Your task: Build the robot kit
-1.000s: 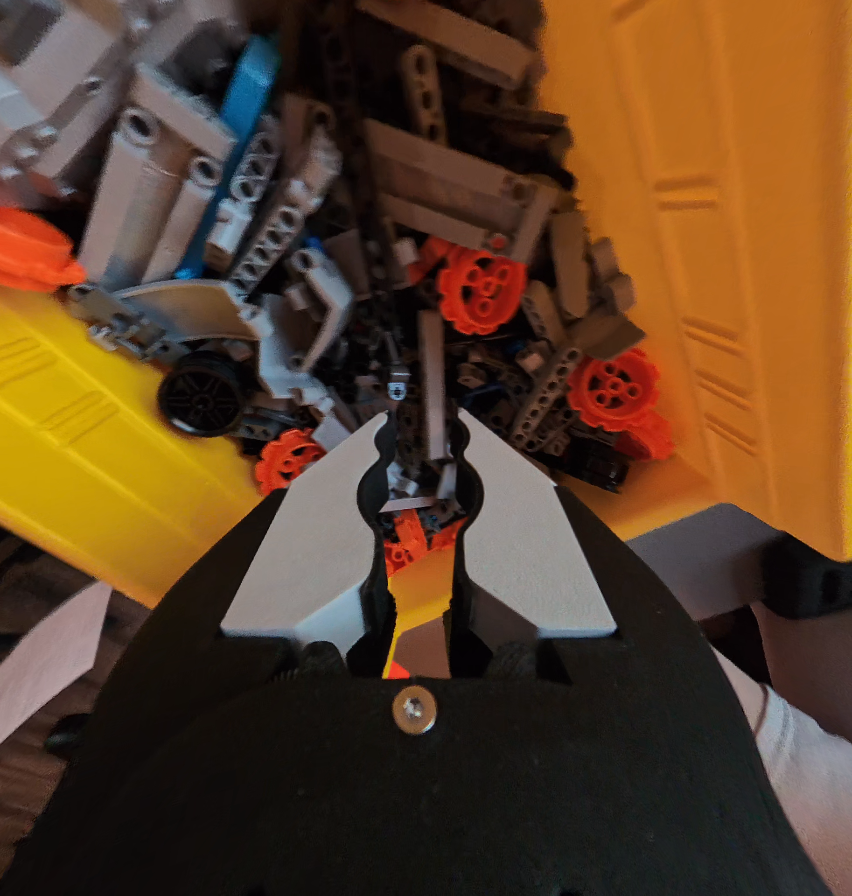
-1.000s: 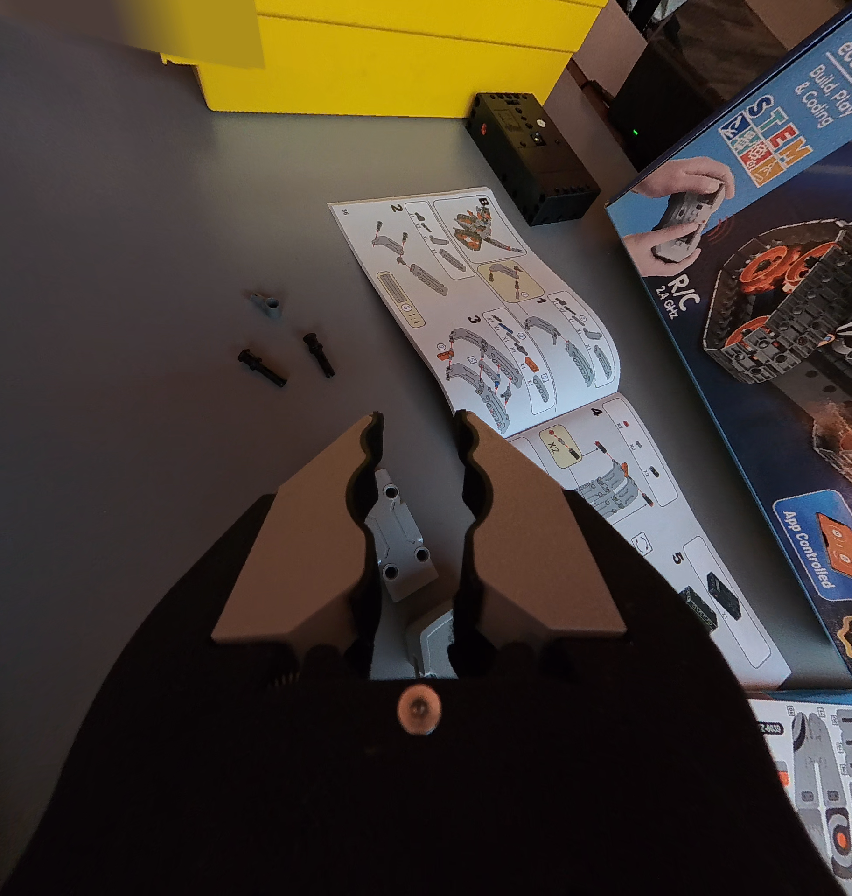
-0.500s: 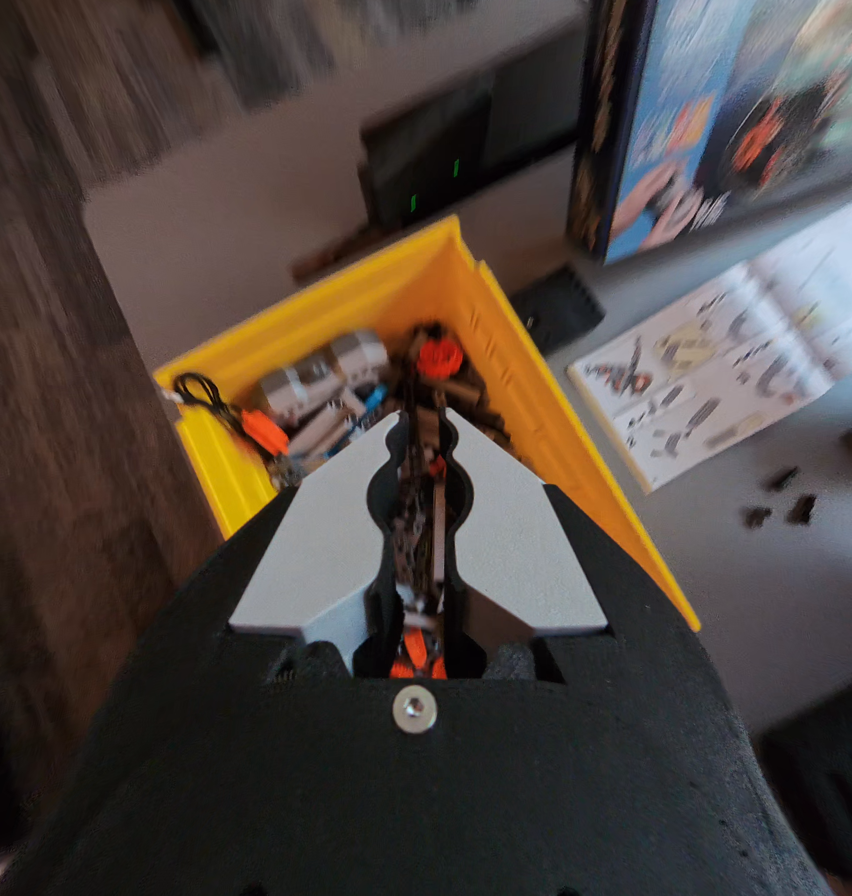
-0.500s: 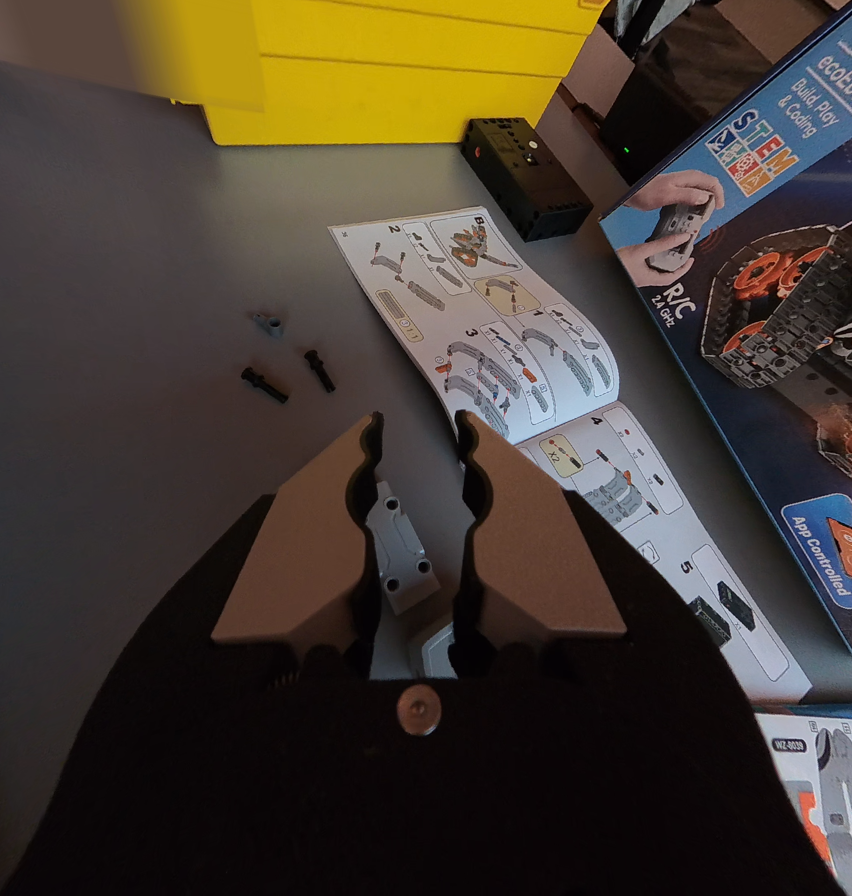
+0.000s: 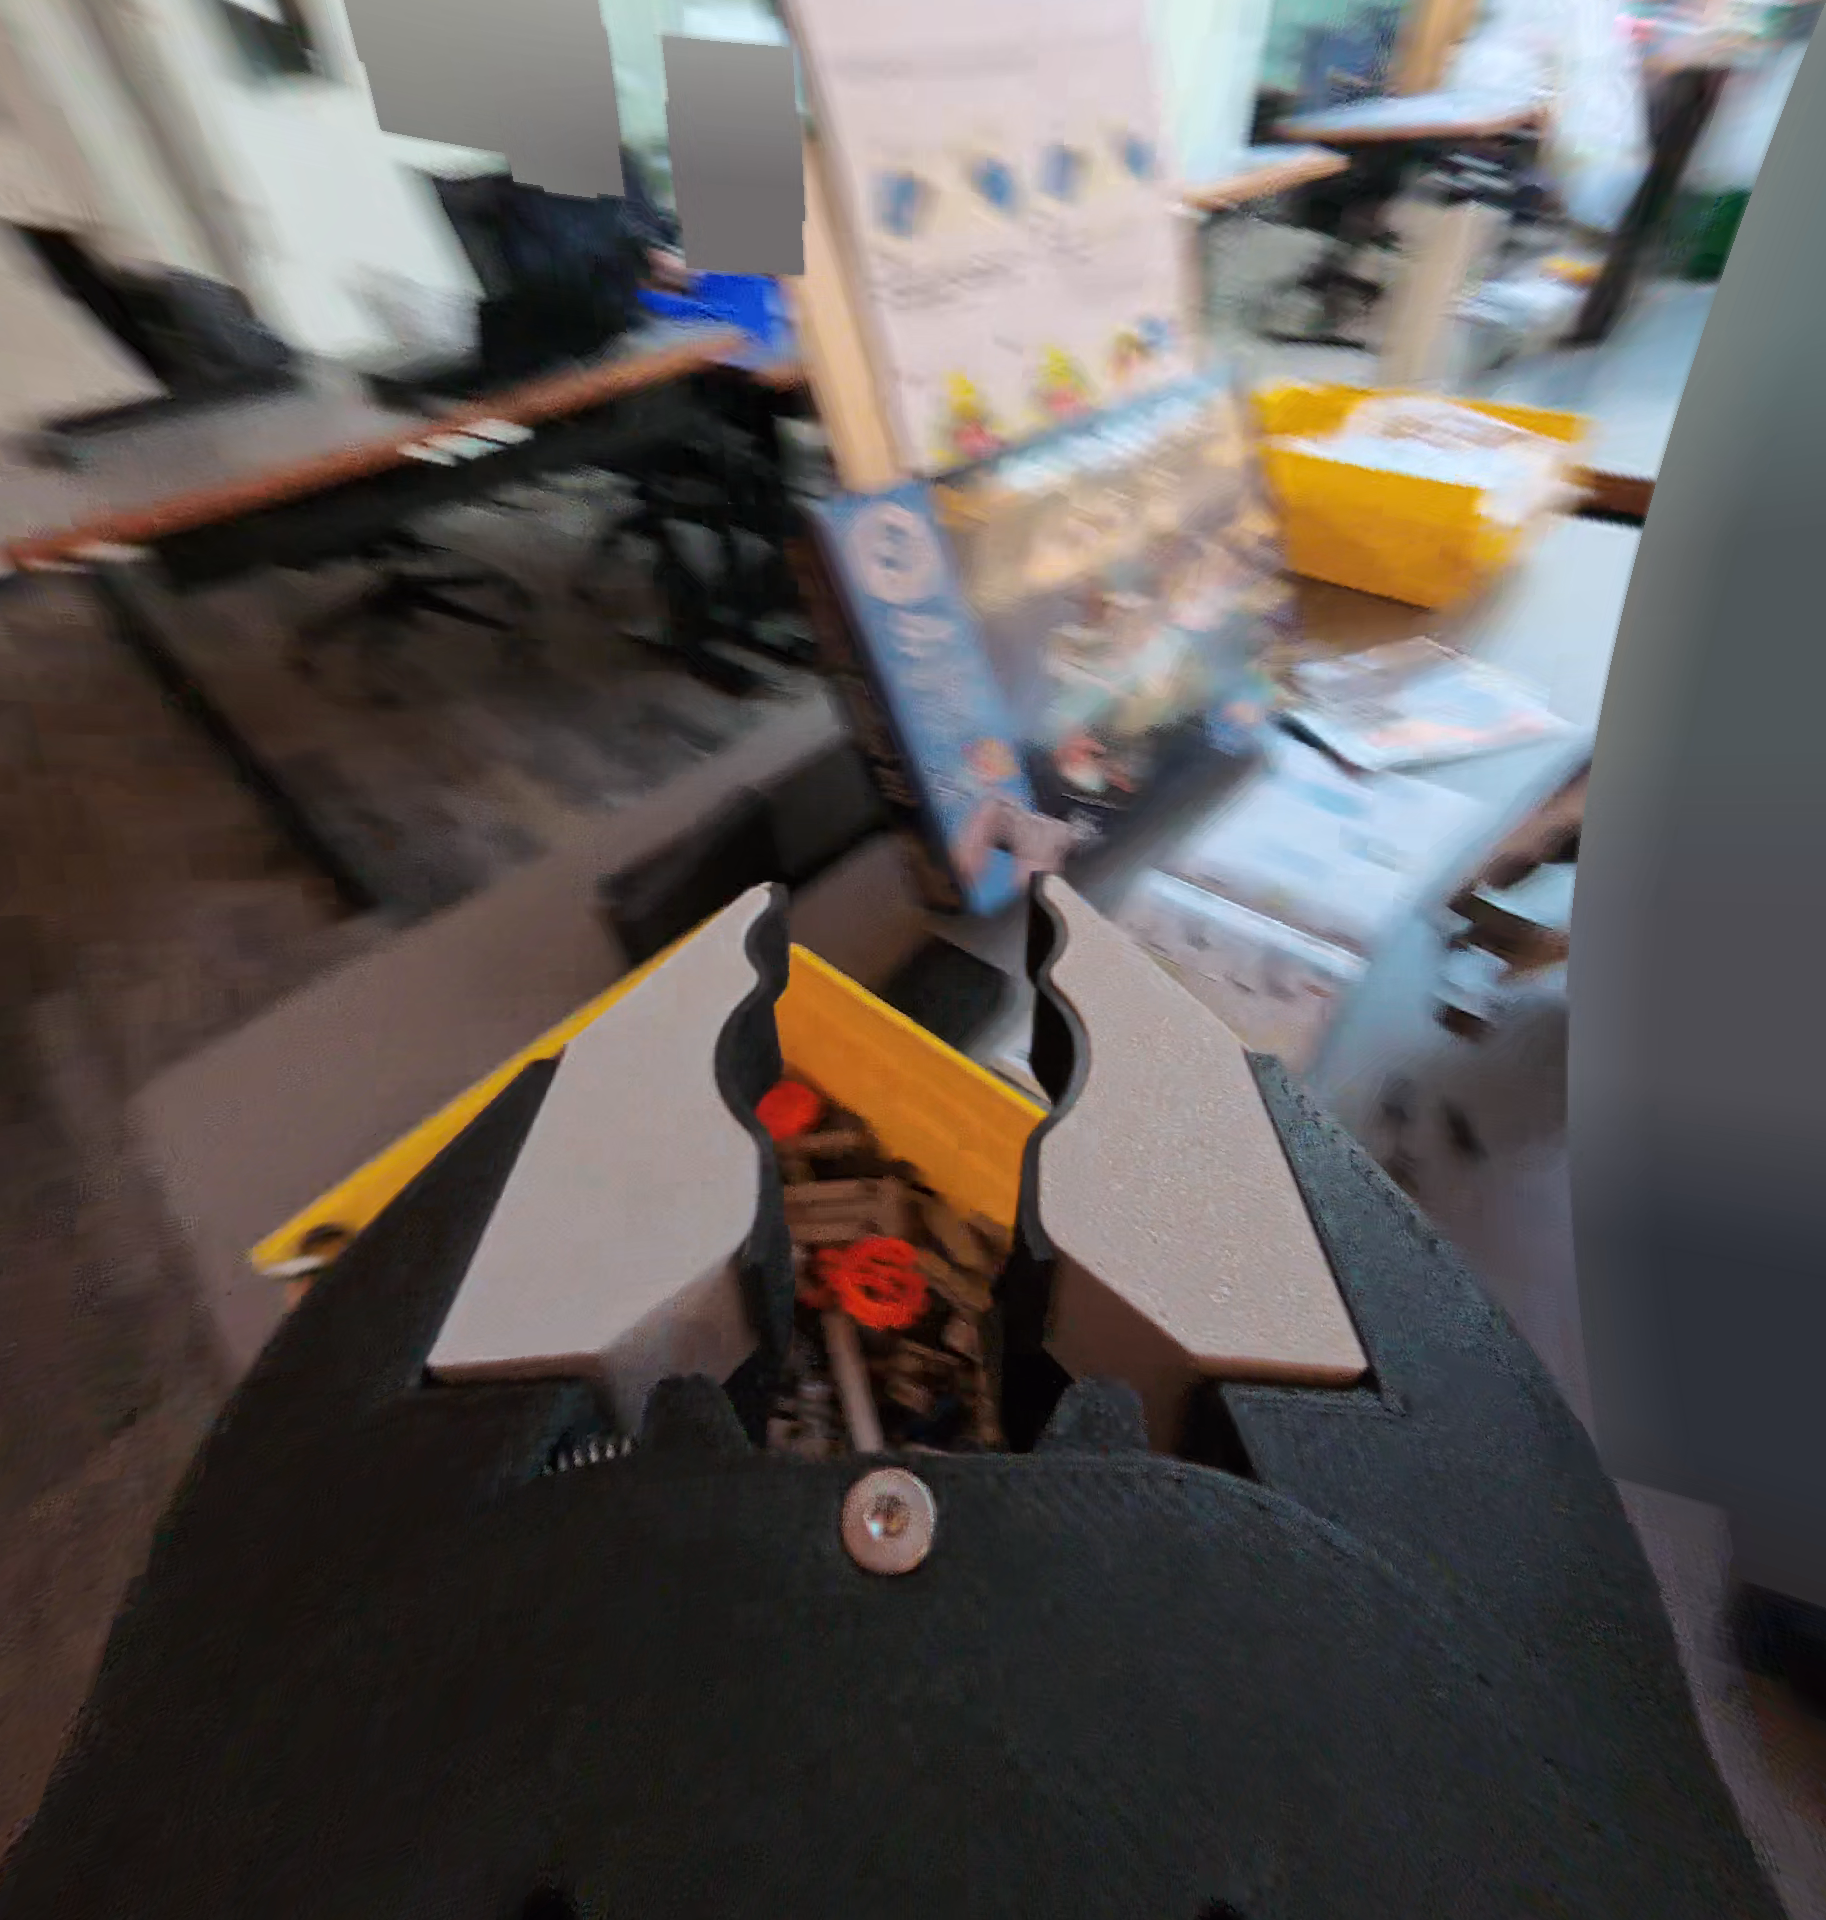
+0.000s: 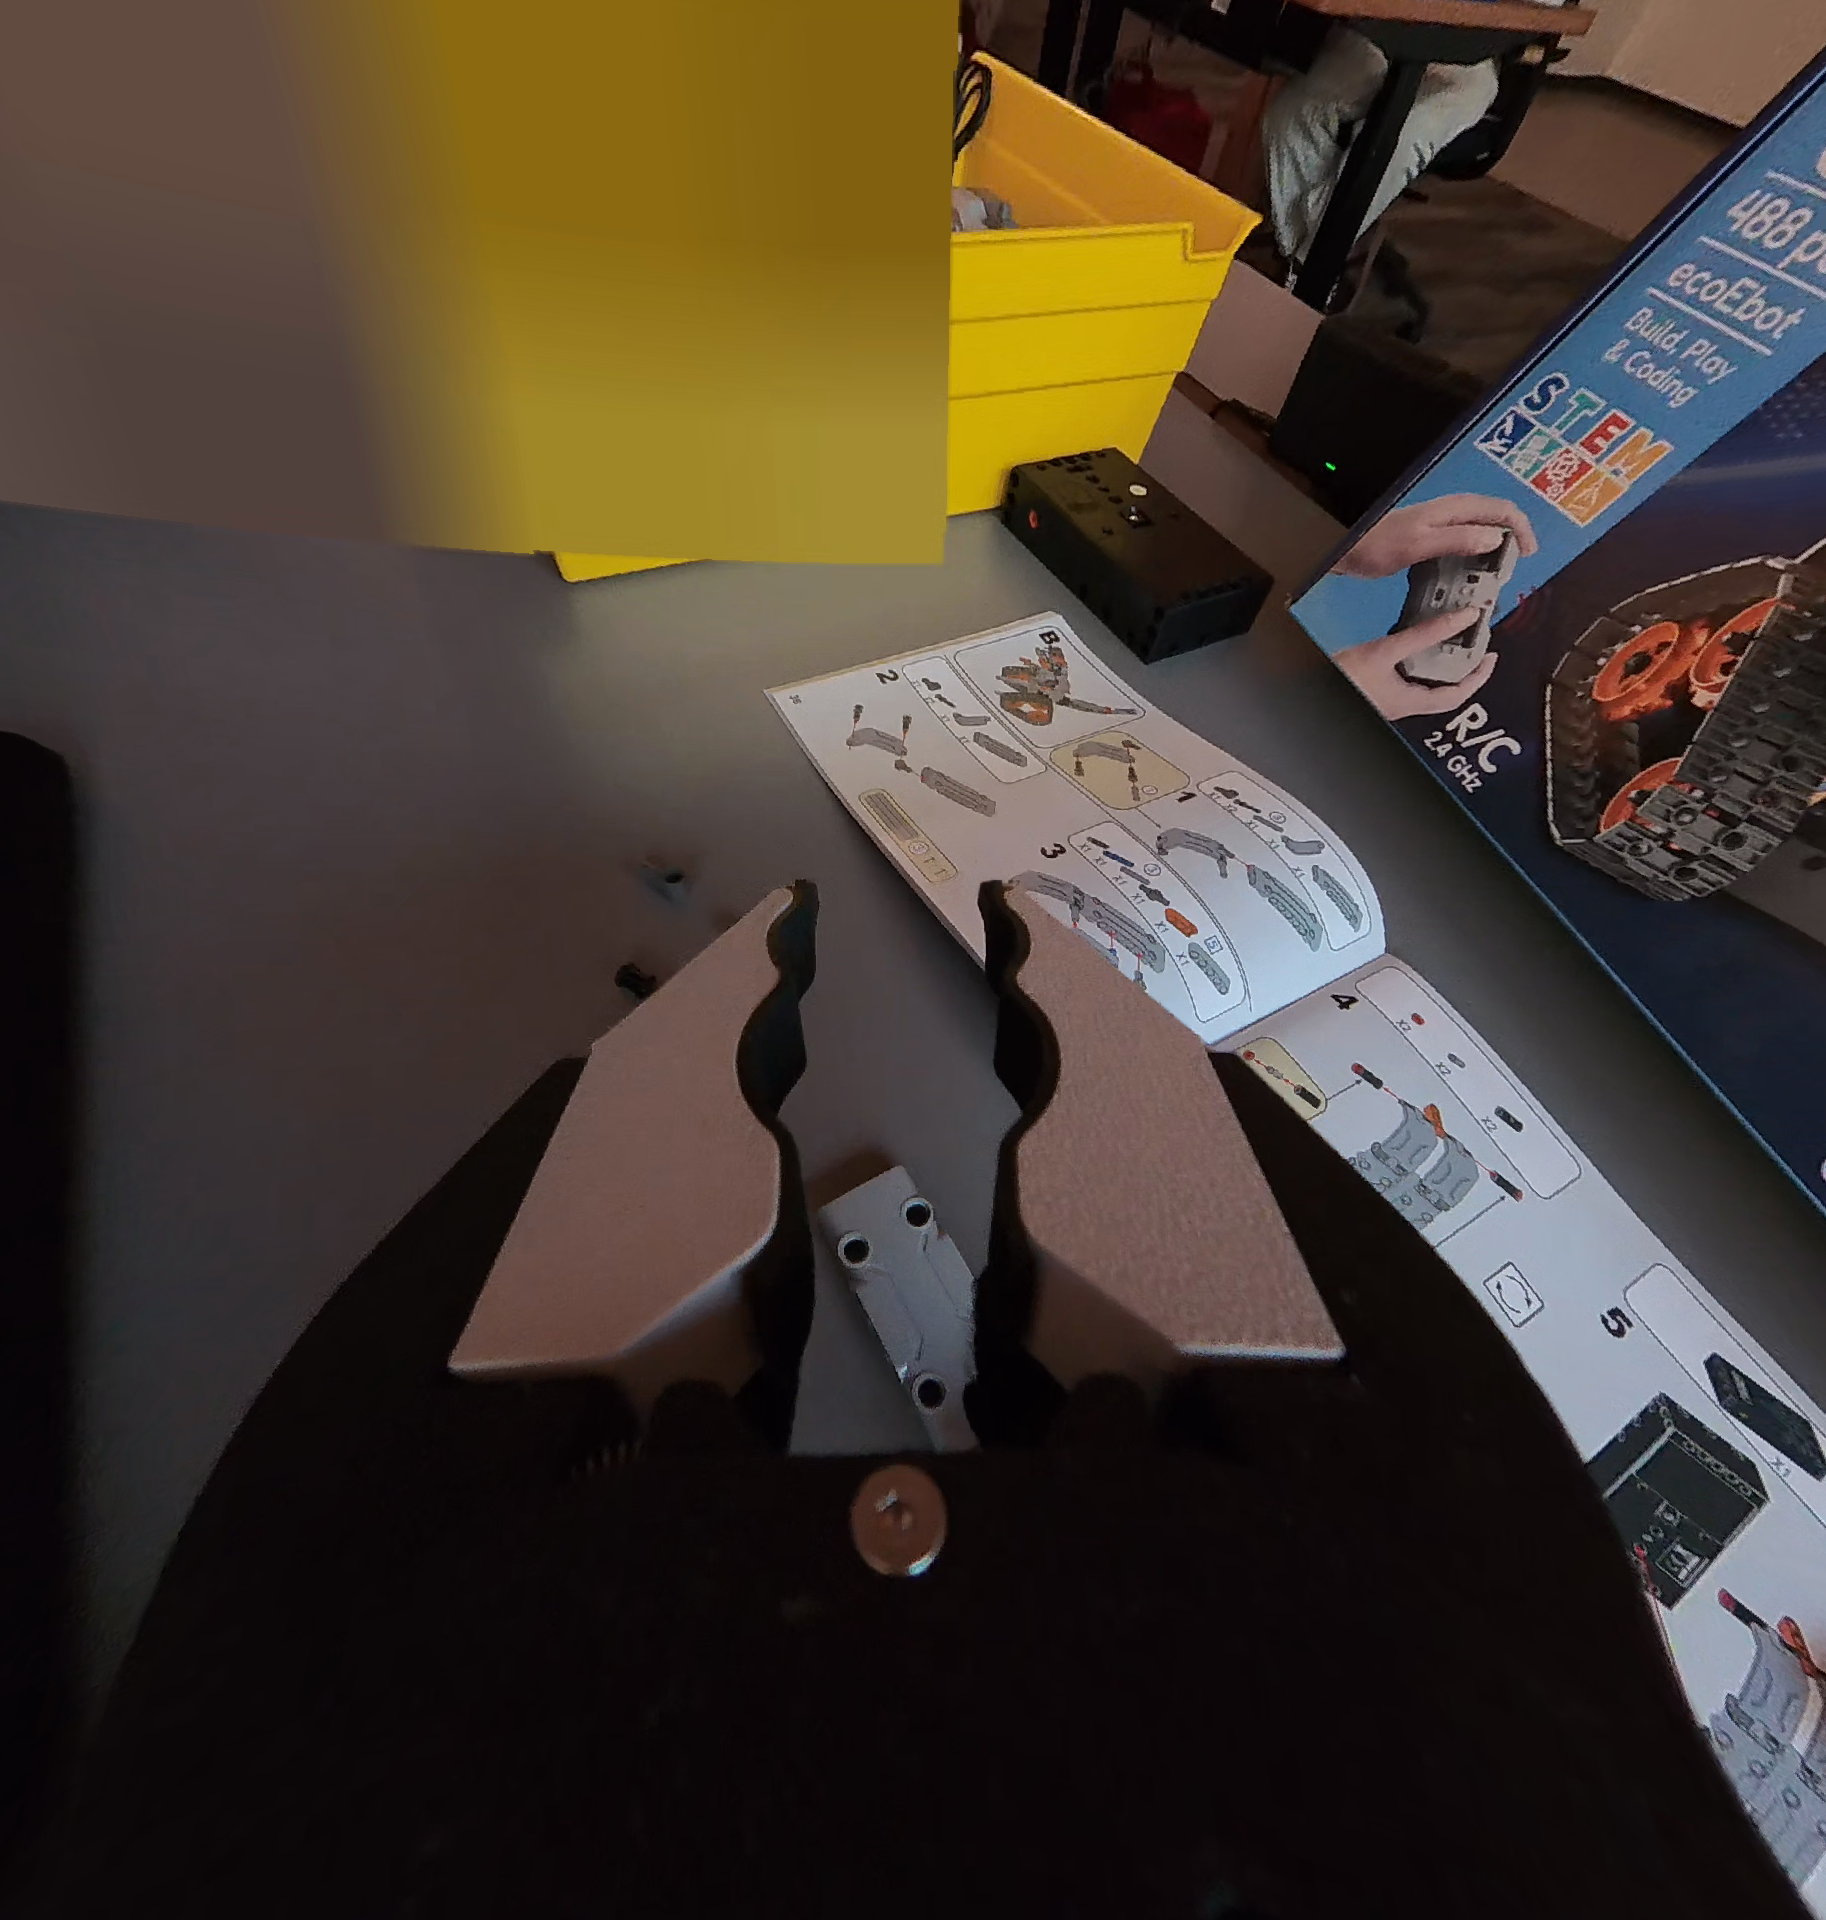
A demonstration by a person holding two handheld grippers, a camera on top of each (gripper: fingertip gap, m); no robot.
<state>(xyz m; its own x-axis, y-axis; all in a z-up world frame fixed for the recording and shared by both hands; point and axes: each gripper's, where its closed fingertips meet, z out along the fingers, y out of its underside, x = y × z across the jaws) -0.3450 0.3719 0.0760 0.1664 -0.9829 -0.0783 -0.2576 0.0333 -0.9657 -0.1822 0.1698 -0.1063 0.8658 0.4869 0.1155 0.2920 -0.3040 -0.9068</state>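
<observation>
Black-and-beige left gripper (image 5: 904, 914): it is hanging above the yellow plastic bin (image 5: 888, 1049), its jaws are standing apart with a clear gap, and nothing is sitting between them.
Yellow bin contents: grey beams and orange toothed wheels (image 5: 873, 1283) are lying in a loose pile, showing through the gap; the view is blurred, so finer parts I cannot tell.
Left view background: a blue printed toy box (image 5: 950, 707) is standing on the grey table (image 5: 452, 1018) beyond the bin, and a second yellow bin (image 5: 1397, 499) is sitting farther to the right.
Small loose parts: a little grey connector (image 6: 668, 881) and a black pin (image 6: 634, 977) are lying on the table just left of the right gripper.
Right gripper (image 6: 898, 891): its jaws are partly open and are gripping nothing.
Grey plastic panel piece with round holes (image 6: 898, 1268): it is lying flat on the table, low between the two fingers; whether it is touching the right finger, I cannot tell.
Open white instruction booklet (image 6: 1096, 831): it is lying just right of the gripper.
Black rectangular battery box (image 6: 1137, 551): it is sitting beside the yellow bin, behind the booklet.
</observation>
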